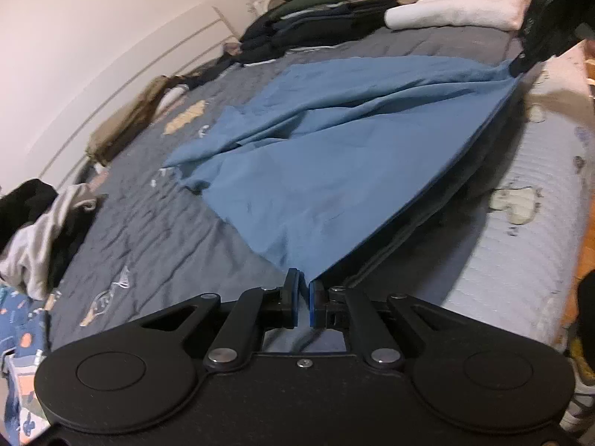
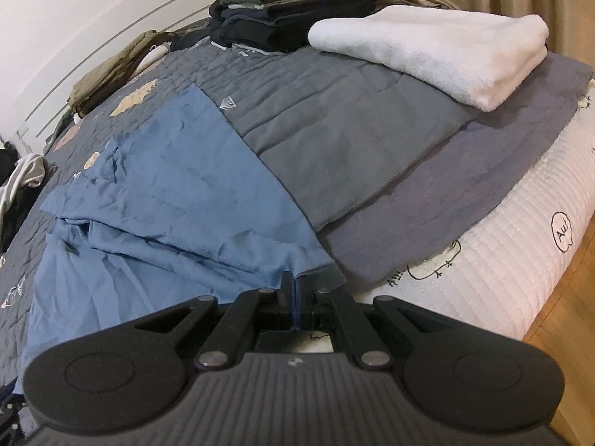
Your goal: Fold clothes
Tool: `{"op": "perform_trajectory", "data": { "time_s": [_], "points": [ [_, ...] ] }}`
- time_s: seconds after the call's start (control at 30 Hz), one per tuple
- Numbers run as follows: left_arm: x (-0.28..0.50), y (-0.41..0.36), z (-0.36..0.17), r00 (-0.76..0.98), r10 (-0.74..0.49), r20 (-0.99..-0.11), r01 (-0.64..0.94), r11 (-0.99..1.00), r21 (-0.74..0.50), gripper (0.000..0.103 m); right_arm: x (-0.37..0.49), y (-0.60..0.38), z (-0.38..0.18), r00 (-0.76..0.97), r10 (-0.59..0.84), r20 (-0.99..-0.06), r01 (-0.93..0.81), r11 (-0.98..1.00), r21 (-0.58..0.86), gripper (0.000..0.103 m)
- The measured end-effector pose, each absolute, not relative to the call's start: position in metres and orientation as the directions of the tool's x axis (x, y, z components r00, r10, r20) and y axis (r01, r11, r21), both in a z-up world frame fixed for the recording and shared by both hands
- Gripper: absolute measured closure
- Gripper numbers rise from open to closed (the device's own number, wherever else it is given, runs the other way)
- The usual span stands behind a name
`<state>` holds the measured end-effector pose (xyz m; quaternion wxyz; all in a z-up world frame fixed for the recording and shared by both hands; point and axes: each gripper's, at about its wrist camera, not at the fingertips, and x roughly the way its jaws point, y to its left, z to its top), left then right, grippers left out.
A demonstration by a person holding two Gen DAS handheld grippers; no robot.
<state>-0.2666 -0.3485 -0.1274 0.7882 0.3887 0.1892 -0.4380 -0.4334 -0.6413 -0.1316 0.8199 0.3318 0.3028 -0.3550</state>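
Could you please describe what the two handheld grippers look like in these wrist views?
Both are matte black, with two round discs at the base and angled linkage bars joined by silver pins. The left gripper has blue-padded fingers; the right gripper has a ribbed grey-black body.

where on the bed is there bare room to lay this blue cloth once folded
Free: the grey quilt between the blue cloth and the white towel. Crowded: the folded stack at the far end, and the loose clothes heap.
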Motion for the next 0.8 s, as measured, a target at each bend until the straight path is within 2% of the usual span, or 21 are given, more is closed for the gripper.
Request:
{"op": "perform_trajectory", "data": {
  "time_s": [0.27,0.33,0.47,0.53,0.6,0.63,0.73,0.8],
  "points": [
    [-0.27,-0.337,-0.128,0.523,-0.521,-0.674,0.852,0.295,0.433,0.1,-0.425,-0.636,-0.136,0.555,-0.358,-0.751,0.77,0.562,0.302,0.103],
    [-0.267,-0.338,-0.133,0.497,-0.51,-0.702,0.868,0.299,0.397,0.098,-0.421,-0.636,-0.139,0.537,-0.356,-0.765,0.772,0.572,0.276,0.102],
    [-0.267,-0.339,-0.141,0.434,-0.492,-0.755,0.901,0.262,0.347,0.088,-0.415,-0.635,-0.141,0.483,-0.373,-0.792,0.784,0.587,0.202,0.099],
    [-0.27,-0.336,-0.14,0.403,-0.502,-0.765,0.915,0.242,0.323,0.079,-0.417,-0.635,-0.141,0.472,-0.378,-0.796,0.79,0.582,0.193,0.097],
    [-0.27,-0.333,-0.135,0.368,-0.521,-0.77,0.929,0.238,0.283,0.06,-0.422,-0.638,-0.137,0.467,-0.389,-0.794,0.806,0.557,0.201,0.094],
    [-0.27,-0.332,-0.133,0.352,-0.532,-0.77,0.935,0.244,0.259,0.057,-0.425,-0.64,-0.135,0.458,-0.403,-0.793,0.818,0.54,0.198,0.092],
    [-0.263,-0.327,-0.124,0.31,-0.569,-0.762,0.945,0.276,0.179,0.057,-0.439,-0.646,-0.126,0.41,-0.475,-0.779,0.864,0.475,0.166,0.089],
    [-0.255,-0.326,-0.119,0.295,-0.583,-0.757,0.941,0.313,0.126,0.057,-0.45,-0.652,-0.121,0.415,-0.496,-0.763,0.879,0.437,0.193,0.089]
  ]
}}
